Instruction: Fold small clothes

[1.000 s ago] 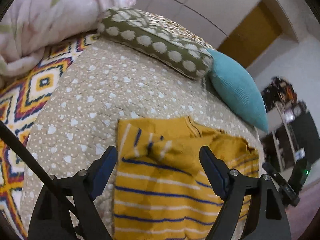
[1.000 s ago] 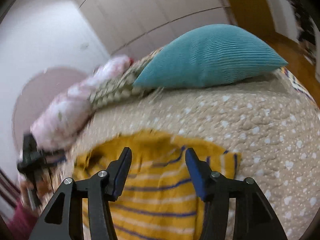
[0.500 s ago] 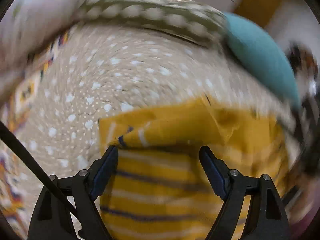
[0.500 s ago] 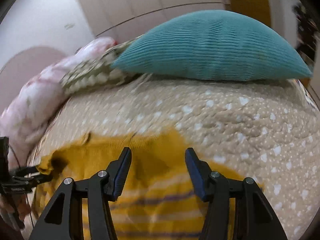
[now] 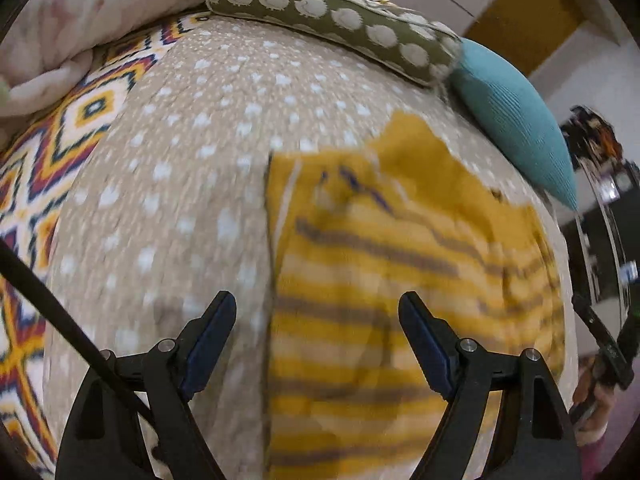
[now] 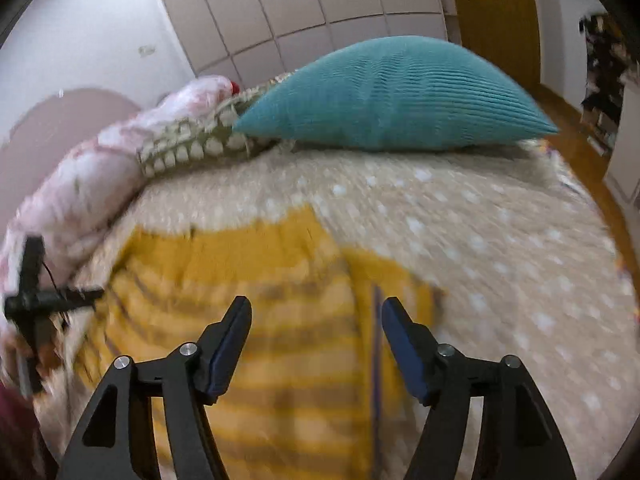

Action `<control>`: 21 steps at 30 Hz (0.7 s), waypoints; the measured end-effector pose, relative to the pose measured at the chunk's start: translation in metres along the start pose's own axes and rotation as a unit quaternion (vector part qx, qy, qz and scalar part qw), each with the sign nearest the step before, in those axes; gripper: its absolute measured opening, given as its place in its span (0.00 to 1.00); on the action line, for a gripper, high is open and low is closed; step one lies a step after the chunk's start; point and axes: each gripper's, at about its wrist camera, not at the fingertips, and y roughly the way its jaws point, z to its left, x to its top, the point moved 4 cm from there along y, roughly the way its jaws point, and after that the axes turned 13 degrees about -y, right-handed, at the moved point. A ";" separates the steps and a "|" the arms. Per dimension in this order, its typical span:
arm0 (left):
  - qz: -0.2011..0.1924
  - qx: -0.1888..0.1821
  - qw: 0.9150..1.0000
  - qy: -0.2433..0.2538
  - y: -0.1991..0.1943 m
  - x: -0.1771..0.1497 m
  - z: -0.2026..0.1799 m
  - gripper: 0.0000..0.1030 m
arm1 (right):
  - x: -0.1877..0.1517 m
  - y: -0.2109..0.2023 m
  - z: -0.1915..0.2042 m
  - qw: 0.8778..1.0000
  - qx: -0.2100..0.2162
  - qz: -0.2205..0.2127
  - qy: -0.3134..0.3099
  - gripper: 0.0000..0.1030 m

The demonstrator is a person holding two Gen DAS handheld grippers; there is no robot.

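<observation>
One small garment, a mustard-yellow striped top (image 5: 400,280), lies flat on the bed, partly folded, with a plain yellow part at its far end and dark and pale stripes across the near part. In the right wrist view the same top (image 6: 260,320) spreads below the fingers; both views are motion-blurred, so the exact fold lines are hard to make out.

The left gripper (image 5: 316,340) hangs above the near end of the top with its jaws spread wide and nothing between them; its left finger sits over the bare cover, its right finger over the stripes. The right gripper (image 6: 316,344) is also spread wide and holds nothing, above the top's right portion.

The top rests on one beige quilt with white dots (image 5: 180,160), which lies over a sheet with a bright diamond pattern (image 5: 60,128). At the head of the bed there are three soft things: one teal ribbed cushion (image 6: 392,92), one olive pillow with pale hedgehog shapes (image 5: 332,16) just beside it, and one pink floral bundle of bedding (image 5: 100,8). The teal cushion (image 5: 516,120) lies near the top's far right corner.
</observation>
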 end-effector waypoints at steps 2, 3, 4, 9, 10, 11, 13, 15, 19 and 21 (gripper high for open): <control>0.002 0.010 1.000 0.010 -0.004 -0.020 0.007 0.80 | -0.024 -0.013 0.003 1.000 -0.006 0.018 -0.013 0.70; 0.002 0.012 1.000 0.011 -0.003 -0.027 0.009 0.80 | -0.032 -0.016 0.005 1.000 -0.008 0.022 -0.018 0.70; 0.003 0.013 1.000 0.012 -0.002 -0.035 0.012 0.80 | -0.044 -0.019 0.006 0.999 -0.011 0.027 -0.021 0.68; 0.002 0.036 0.999 0.029 -0.006 -0.052 0.013 0.80 | -0.073 0.000 0.018 0.997 -0.012 0.059 -0.041 0.24; 0.003 0.038 0.999 0.033 -0.009 -0.055 0.013 0.80 | -0.073 -0.005 0.019 0.997 -0.012 0.056 -0.046 0.19; 0.003 0.038 0.999 0.037 -0.012 -0.058 0.013 0.80 | -0.071 -0.015 0.017 0.998 -0.012 0.050 -0.047 0.15; 0.000 0.043 0.998 0.049 -0.014 -0.061 0.015 0.80 | -0.070 -0.032 0.009 0.998 -0.019 0.035 -0.039 0.07; 0.002 0.053 0.997 0.053 -0.010 -0.065 0.017 0.80 | -0.077 -0.042 -0.007 0.999 -0.029 0.032 -0.022 0.06; -0.002 0.055 0.997 0.048 -0.010 -0.070 0.017 0.80 | -0.092 -0.033 -0.010 0.997 -0.035 0.062 -0.009 0.07; 0.000 0.053 0.997 0.052 -0.011 -0.072 0.015 0.80 | -0.091 -0.036 -0.007 0.997 -0.030 0.065 -0.005 0.08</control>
